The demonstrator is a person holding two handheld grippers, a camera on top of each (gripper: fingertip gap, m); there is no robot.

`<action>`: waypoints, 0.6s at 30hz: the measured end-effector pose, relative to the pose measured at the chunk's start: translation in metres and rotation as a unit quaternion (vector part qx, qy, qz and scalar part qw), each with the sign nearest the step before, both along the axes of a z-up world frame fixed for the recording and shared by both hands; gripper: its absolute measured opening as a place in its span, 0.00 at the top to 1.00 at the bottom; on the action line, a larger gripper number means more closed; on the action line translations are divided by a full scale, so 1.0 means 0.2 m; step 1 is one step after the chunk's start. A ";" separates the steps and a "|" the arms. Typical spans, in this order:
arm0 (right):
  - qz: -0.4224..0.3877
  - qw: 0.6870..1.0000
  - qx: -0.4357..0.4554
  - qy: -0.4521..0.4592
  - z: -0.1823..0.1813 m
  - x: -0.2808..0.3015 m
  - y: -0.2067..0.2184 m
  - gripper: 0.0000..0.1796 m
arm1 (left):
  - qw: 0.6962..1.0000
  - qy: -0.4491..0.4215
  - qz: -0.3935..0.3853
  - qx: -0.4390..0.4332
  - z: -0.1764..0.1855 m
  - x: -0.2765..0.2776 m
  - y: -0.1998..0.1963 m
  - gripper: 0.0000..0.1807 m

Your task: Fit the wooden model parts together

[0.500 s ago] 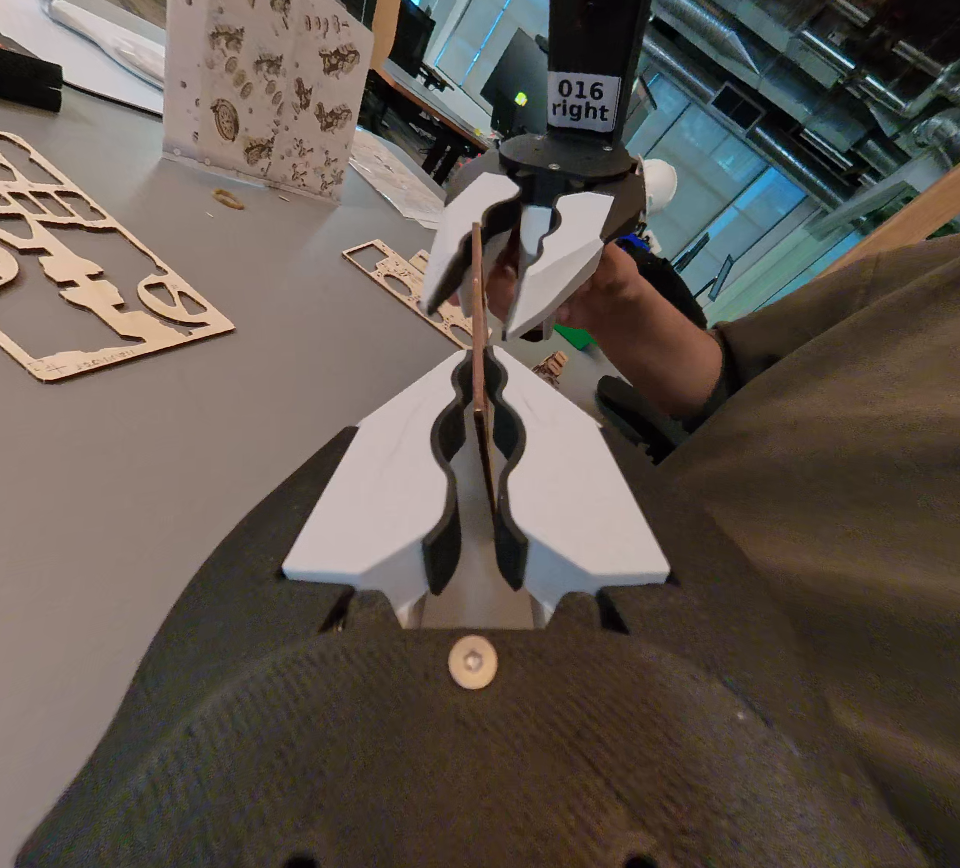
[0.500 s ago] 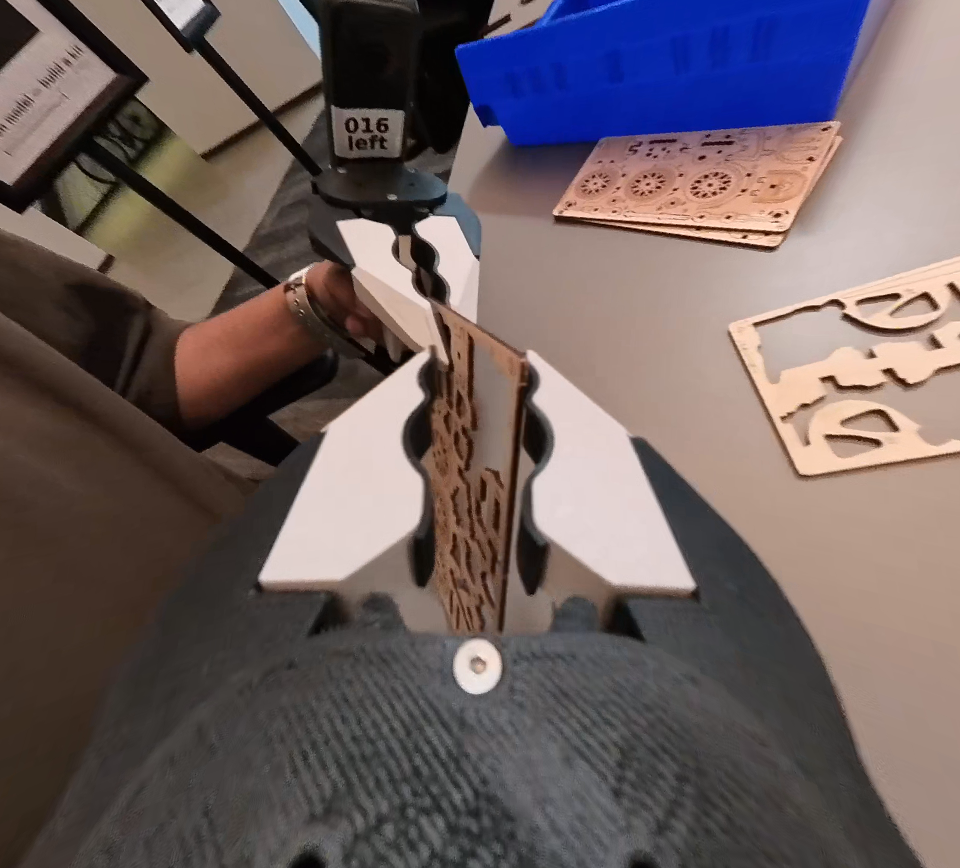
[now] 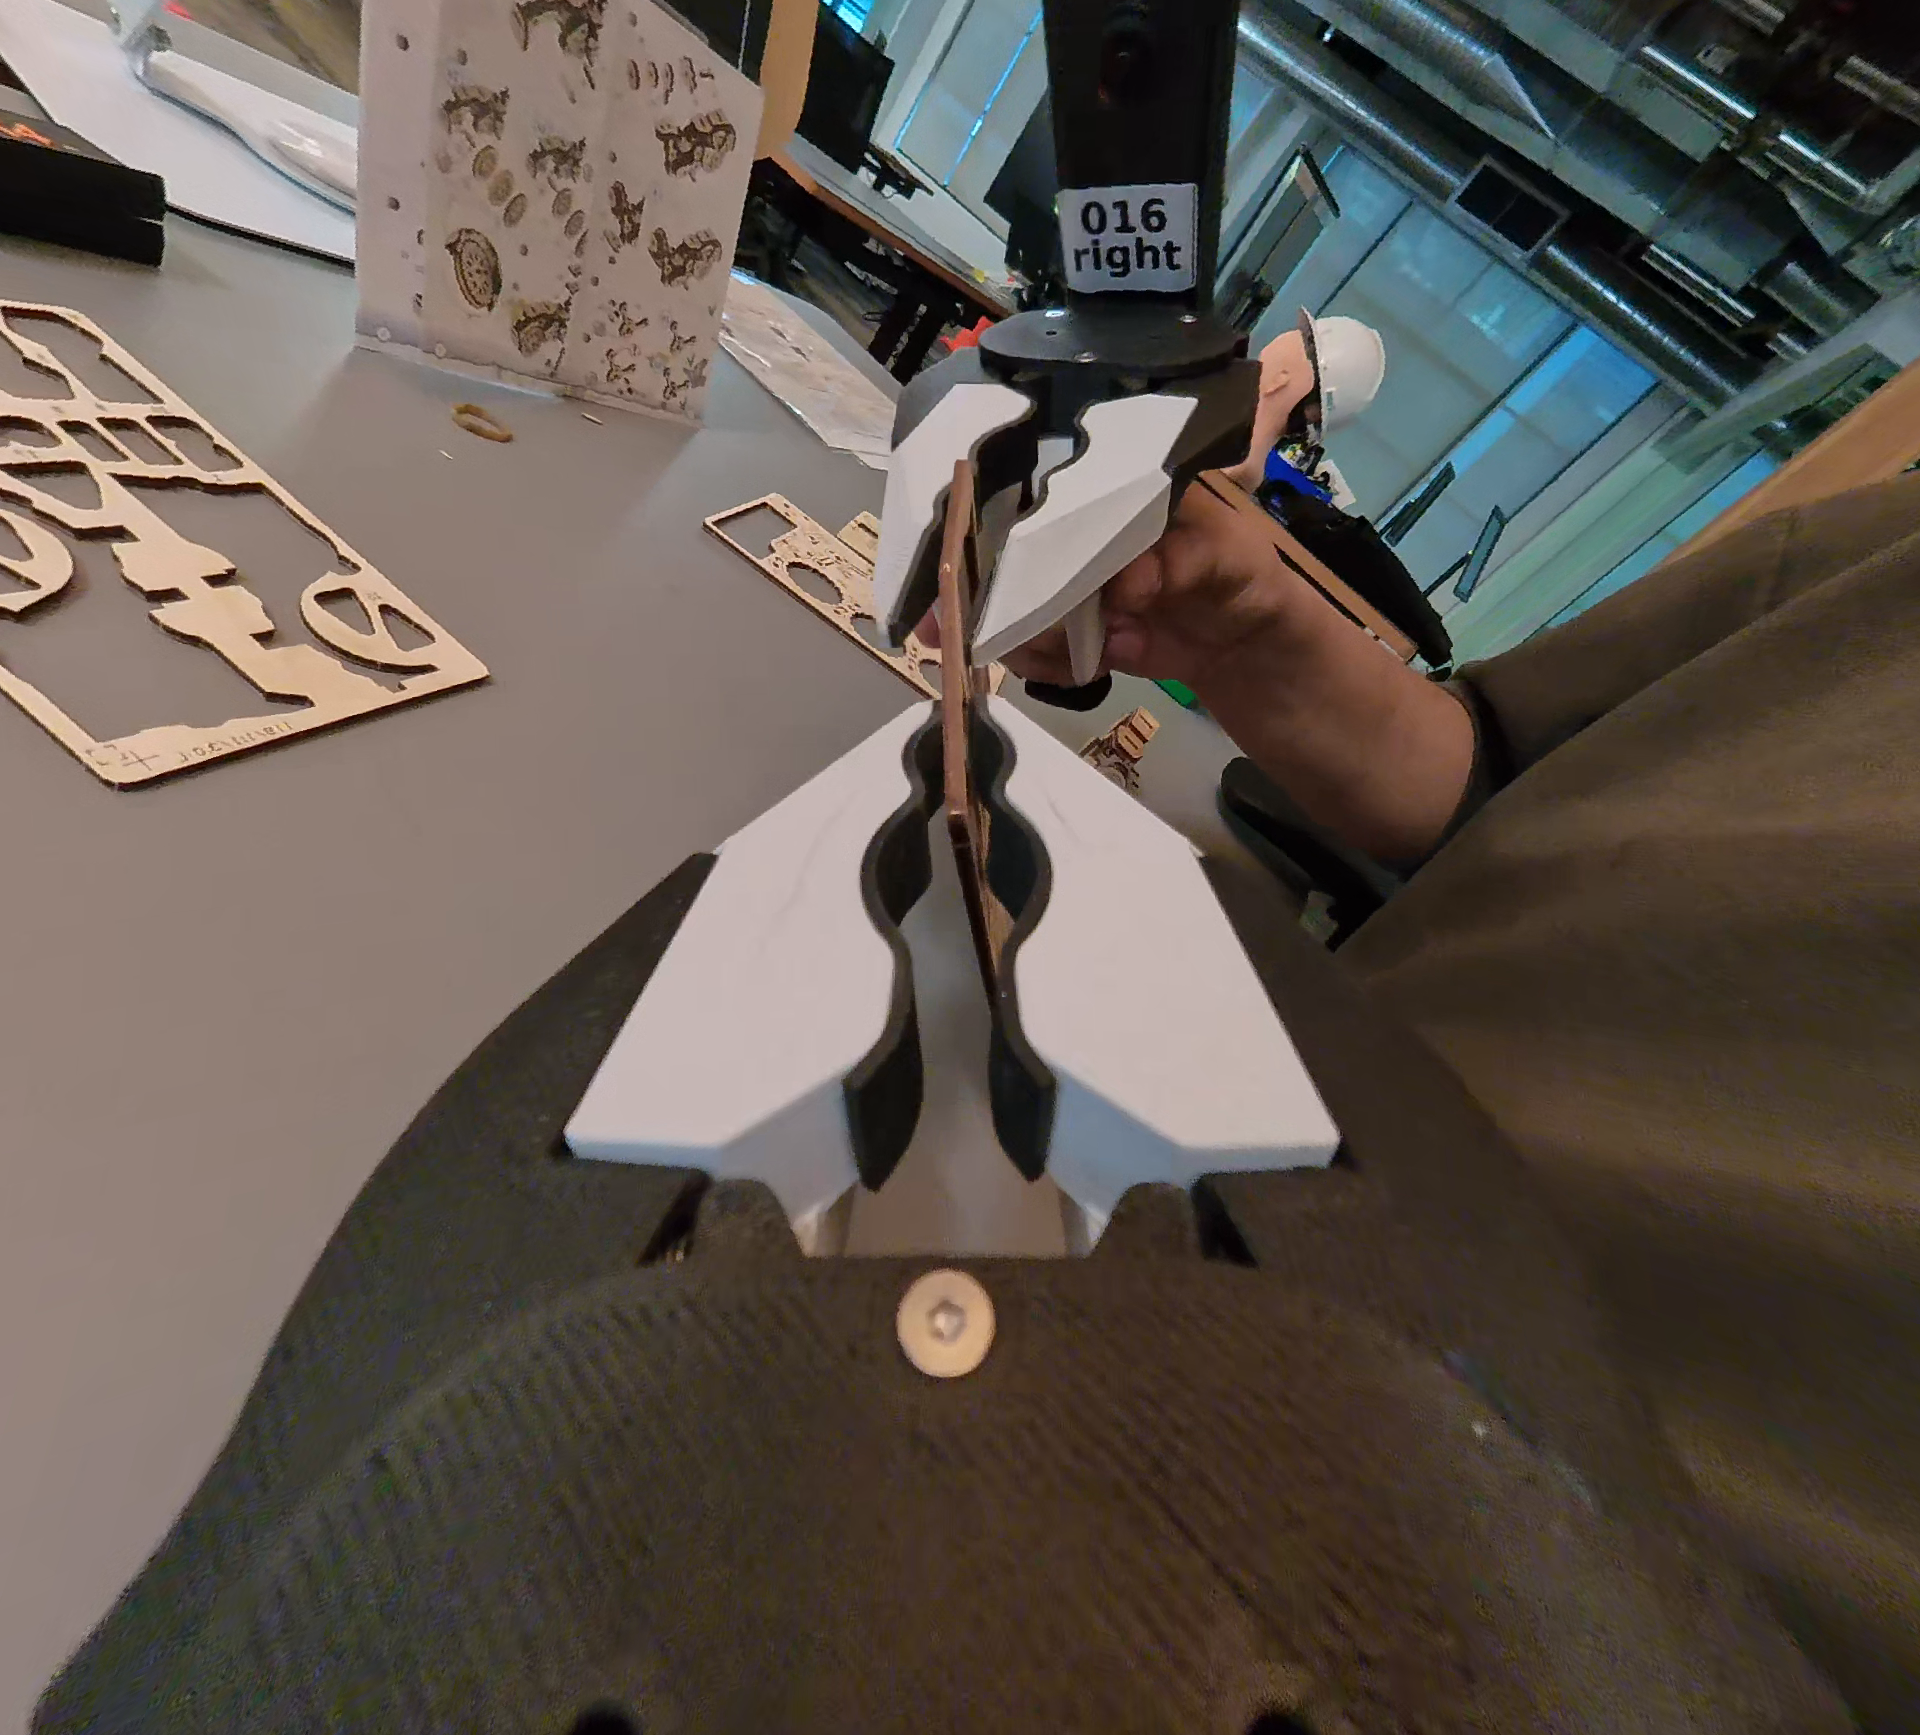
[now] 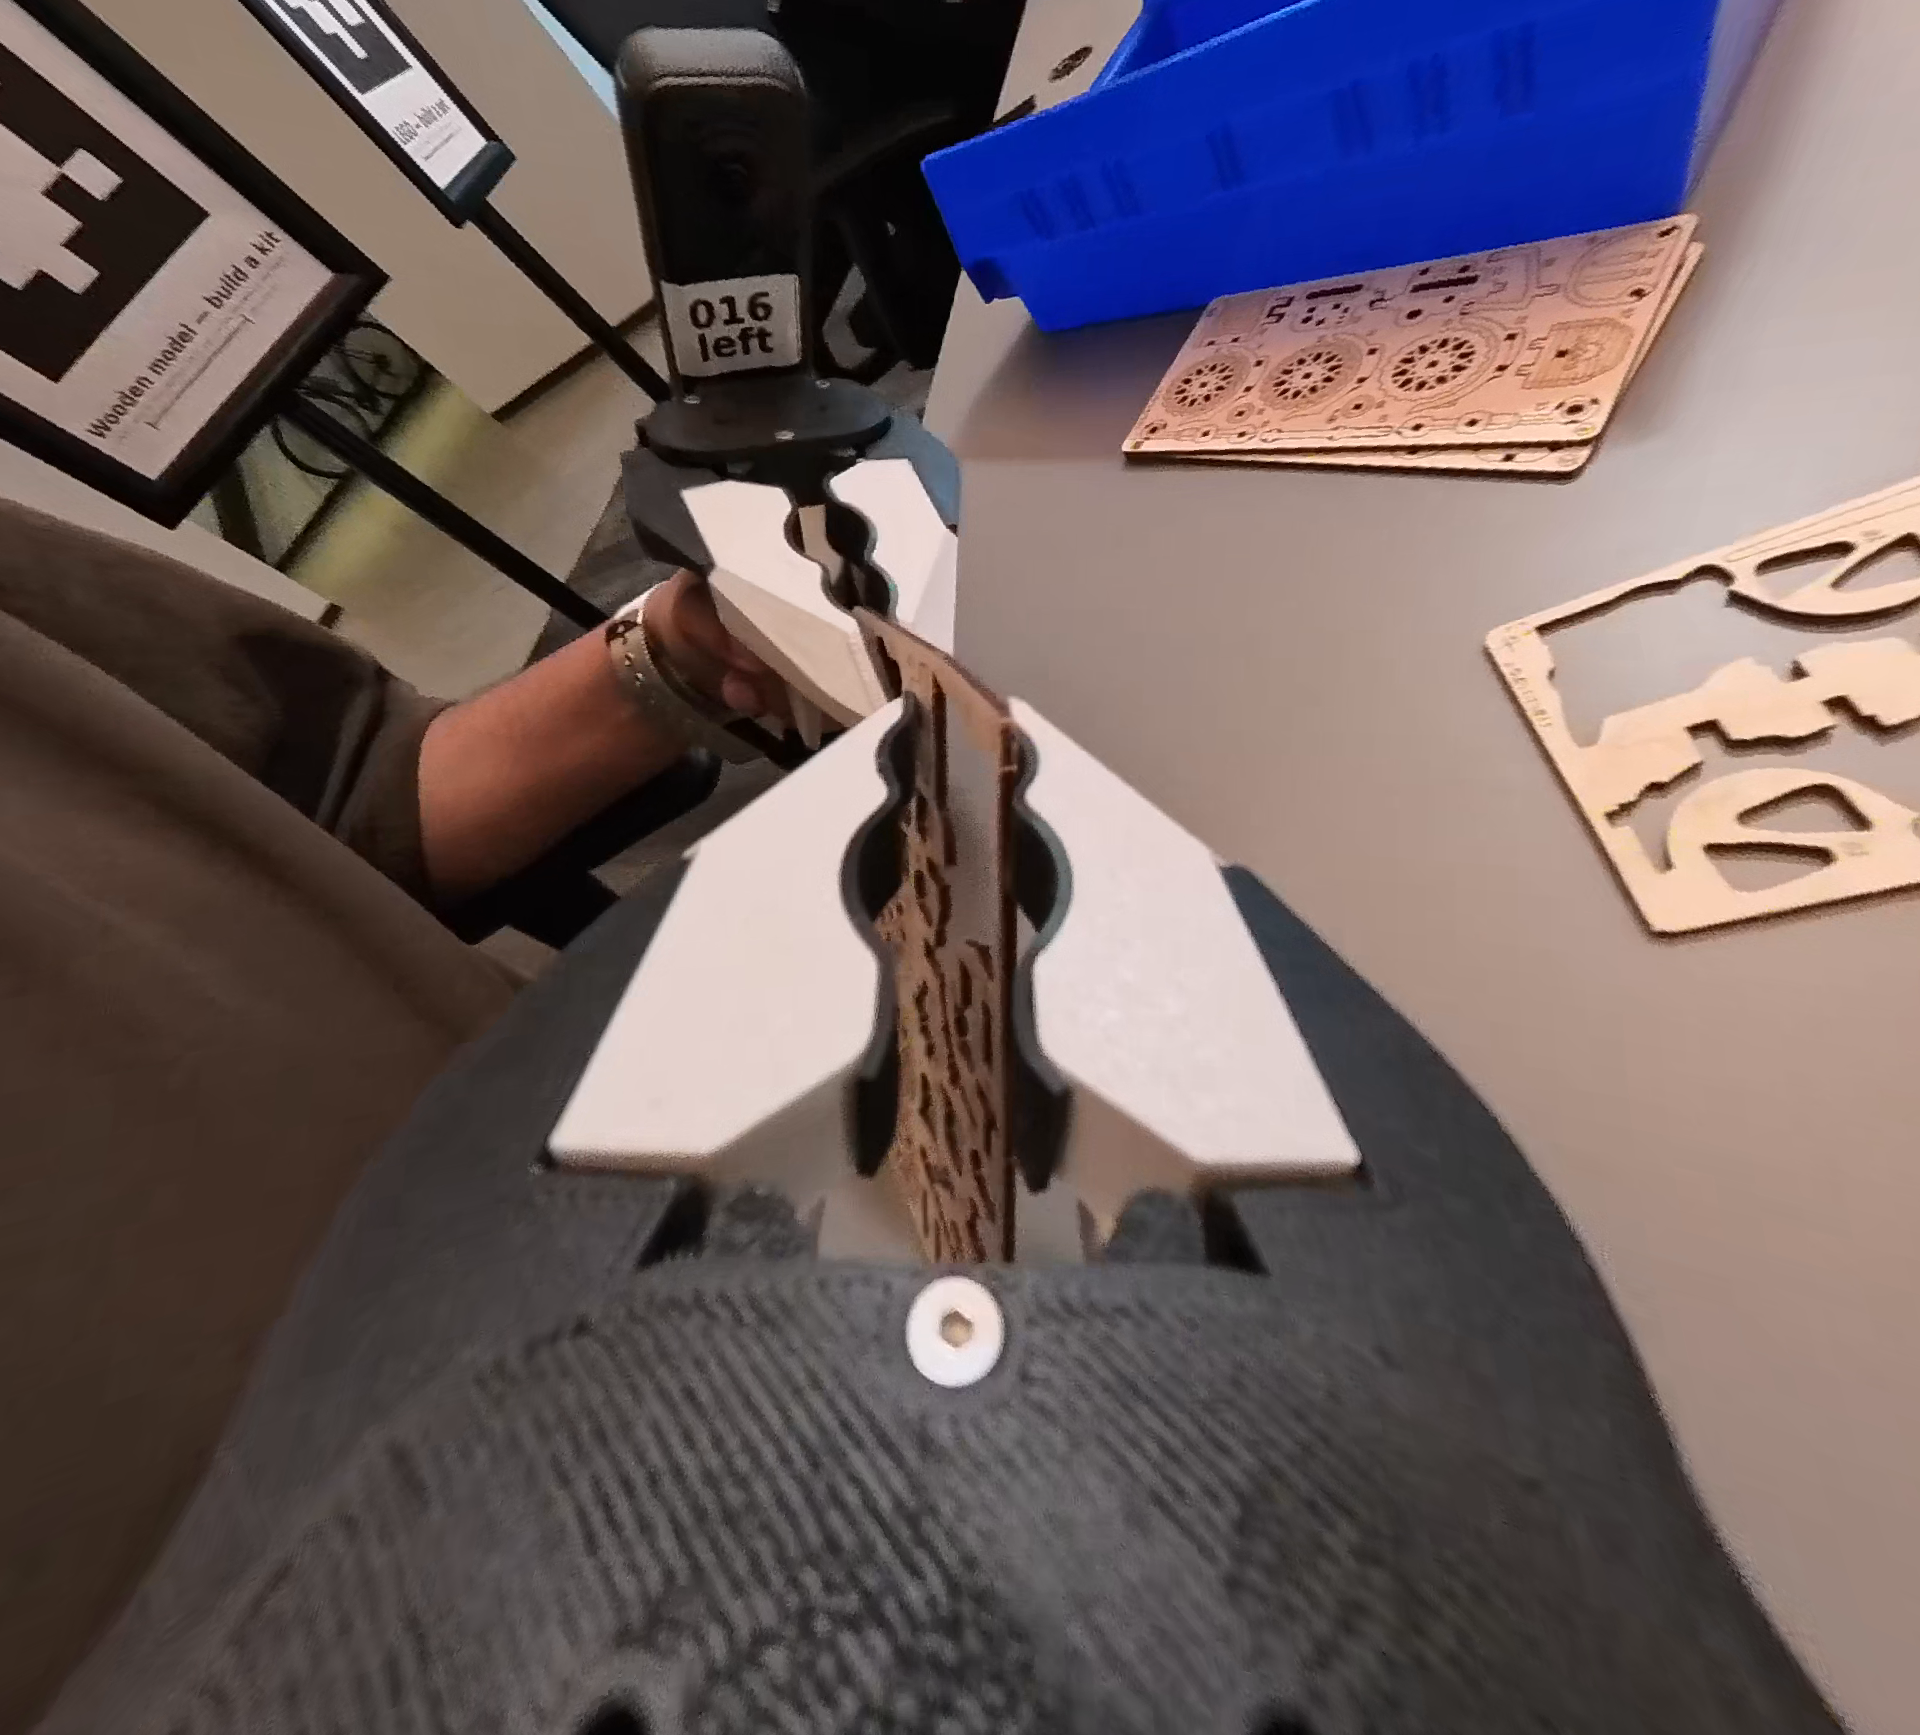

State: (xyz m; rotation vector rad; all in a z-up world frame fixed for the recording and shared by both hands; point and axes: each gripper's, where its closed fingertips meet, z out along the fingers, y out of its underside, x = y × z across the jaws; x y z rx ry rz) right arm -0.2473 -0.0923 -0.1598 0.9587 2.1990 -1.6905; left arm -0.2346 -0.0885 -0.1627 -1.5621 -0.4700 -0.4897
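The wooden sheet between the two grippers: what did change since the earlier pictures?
Nothing visibly changed. The left gripper and right gripper both stay shut on the wooden sheet, facing each other above the grey table.

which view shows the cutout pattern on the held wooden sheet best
The right wrist view: the wooden sheet turns its perforated face to that camera. The left wrist view catches it only edge-on, a thin strip between the fingers, pattern hidden.

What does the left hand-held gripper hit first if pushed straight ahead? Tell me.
Probably the right hand-held gripper, which faces it head-on along the shared wooden sheet that both clamp; the exact gap is unclear.
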 end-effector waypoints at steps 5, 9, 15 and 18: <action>0.006 1.000 -0.013 -0.013 -0.01 0.01 0.00 0.95 | 1.000 0.006 0.002 -0.004 0.00 0.00 0.00 1.00; 0.017 0.999 -0.020 -0.023 -0.01 0.03 0.00 0.95 | 1.000 0.009 -0.007 -0.002 0.00 0.02 0.01 1.00; 0.050 0.997 -0.052 -0.041 0.02 0.05 0.01 0.92 | 1.000 0.007 -0.024 0.016 0.03 0.05 0.01 1.00; 0.076 0.995 -0.055 -0.038 0.01 0.10 -0.02 0.97 | 0.999 0.001 -0.026 0.026 0.04 0.05 0.00 1.00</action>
